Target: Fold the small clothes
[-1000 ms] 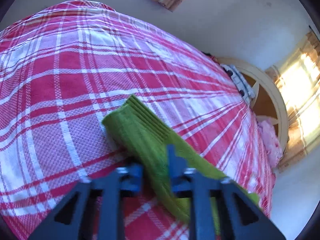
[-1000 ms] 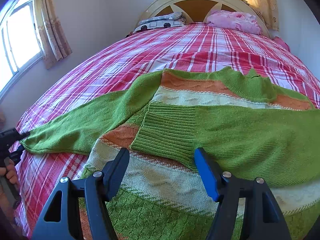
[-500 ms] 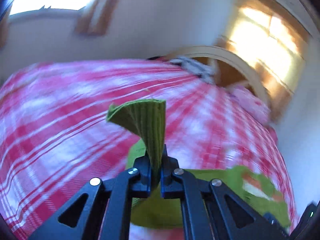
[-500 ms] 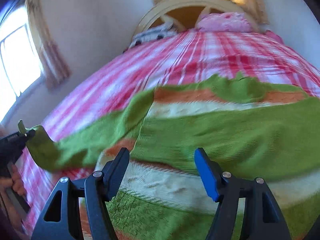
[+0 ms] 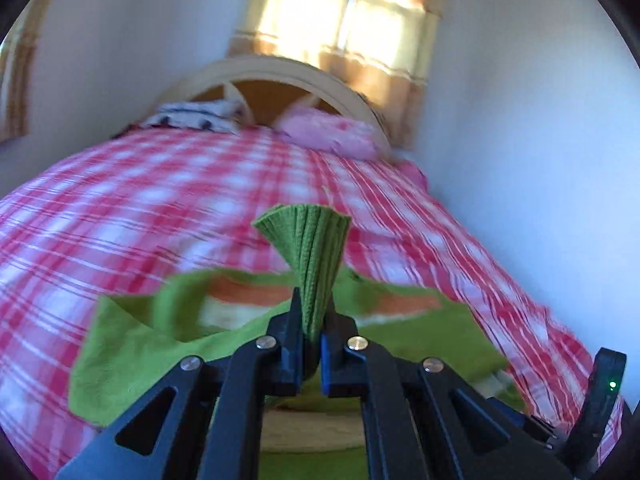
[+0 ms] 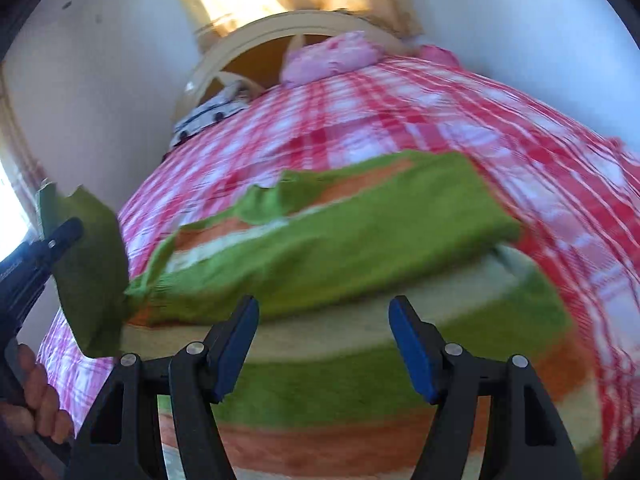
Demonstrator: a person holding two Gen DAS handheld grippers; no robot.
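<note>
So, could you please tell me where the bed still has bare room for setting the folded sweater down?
The plaid bedspread lies bare between the sweater and the pillows, and along the sweater's left side. The near end is crowded: sweater, both tools, the left tool pinching the cuff.

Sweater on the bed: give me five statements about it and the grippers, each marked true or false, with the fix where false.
1. The left gripper is shut on the sweater's ribbed cuff. True.
2. The right gripper holds the sweater. False: its jaws stand open with nothing clamped between them.
3. The sweater is plain green. False: it has orange and cream stripes too.
4. The sweater lies on a red and white plaid bedspread. True.
5. The sleeve lies flat on the bed. False: it hangs lifted off the bed from the left gripper.
</note>
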